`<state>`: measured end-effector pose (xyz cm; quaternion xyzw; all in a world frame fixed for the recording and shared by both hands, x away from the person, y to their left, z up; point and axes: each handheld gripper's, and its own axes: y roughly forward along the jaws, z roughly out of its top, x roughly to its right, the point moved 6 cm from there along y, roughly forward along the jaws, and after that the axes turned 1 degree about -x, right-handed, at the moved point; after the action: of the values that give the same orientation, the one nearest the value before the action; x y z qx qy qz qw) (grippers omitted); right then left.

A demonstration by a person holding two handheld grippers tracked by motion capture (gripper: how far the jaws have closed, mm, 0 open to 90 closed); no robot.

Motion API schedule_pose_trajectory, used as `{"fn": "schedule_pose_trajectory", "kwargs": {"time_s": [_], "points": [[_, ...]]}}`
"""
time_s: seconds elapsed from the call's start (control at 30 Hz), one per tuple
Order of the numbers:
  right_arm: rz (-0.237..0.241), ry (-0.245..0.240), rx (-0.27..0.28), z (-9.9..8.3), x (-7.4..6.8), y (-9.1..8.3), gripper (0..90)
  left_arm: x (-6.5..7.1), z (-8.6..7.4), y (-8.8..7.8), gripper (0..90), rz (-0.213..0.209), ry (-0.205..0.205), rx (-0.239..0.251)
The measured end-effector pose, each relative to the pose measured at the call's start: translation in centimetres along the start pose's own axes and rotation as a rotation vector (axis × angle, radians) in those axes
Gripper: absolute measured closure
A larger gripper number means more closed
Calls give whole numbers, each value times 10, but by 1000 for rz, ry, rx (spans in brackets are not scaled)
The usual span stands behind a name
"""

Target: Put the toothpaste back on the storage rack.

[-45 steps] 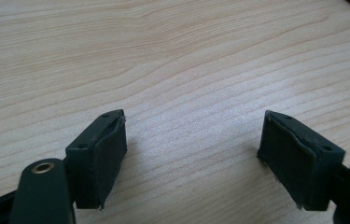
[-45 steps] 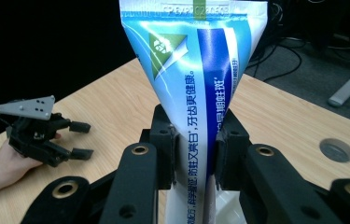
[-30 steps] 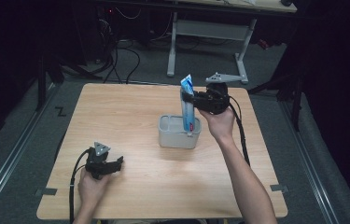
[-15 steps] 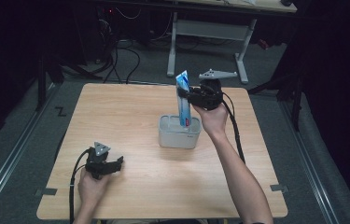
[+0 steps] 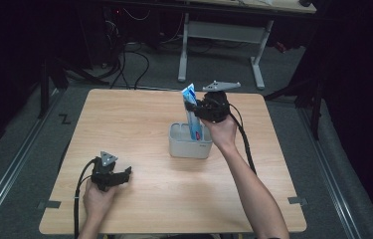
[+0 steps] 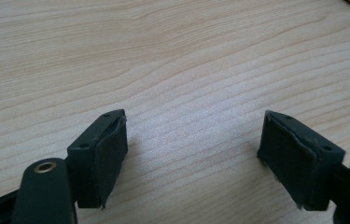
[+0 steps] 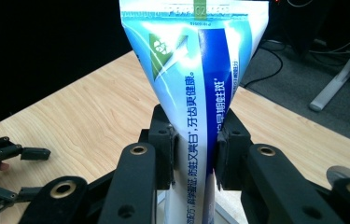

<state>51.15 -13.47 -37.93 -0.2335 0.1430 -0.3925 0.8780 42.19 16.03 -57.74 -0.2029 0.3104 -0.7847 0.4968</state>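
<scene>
As seen from the high view and both gripper views:

Right gripper point(image 5: 197, 110): clamped on tube point(image 5: 192, 112), pads pressed against both sides of its middle; raised above table point(image 5: 139, 114), at its far middle.
Right gripper, own view point(image 7: 195, 156): jaws narrow, tube pinched between them, crimped flat end of tube point(image 7: 193, 51) standing above the jaws, body running down below them.
Tube: blue and white, upright with a slight lean, lower end inside bin point(image 5: 184, 148), directly below right gripper.
Bin: grey, open-topped, resting on table just under and slightly left of right gripper; whether tube touches its bottom, cannot tell.
Right hand point(image 5: 220, 130): wrapped round gripper body, forearm reaching in from the near right edge.
Left gripper point(image 5: 124, 174): jaws wide apart, nothing between them; resting low at the near left of table, well apart from bin and tube.
Left gripper, own view point(image 6: 196, 154): bare wood grain of table point(image 6: 172, 60) ahead of and between the pads.
Left hand point(image 5: 97, 196): behind left gripper, holding its body.
</scene>
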Motion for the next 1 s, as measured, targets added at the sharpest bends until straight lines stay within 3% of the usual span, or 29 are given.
{"fn": "schedule_pose_trajectory", "kwargs": {"time_s": [0.6, 1.0], "points": [[6, -1, -81, -27, 0, 24, 718, 0, 0, 0, 238, 0, 0, 0], [-1, -23, -124, -35, -2, 29, 715, 0, 0, 0, 238, -1, -2, 1]]}}
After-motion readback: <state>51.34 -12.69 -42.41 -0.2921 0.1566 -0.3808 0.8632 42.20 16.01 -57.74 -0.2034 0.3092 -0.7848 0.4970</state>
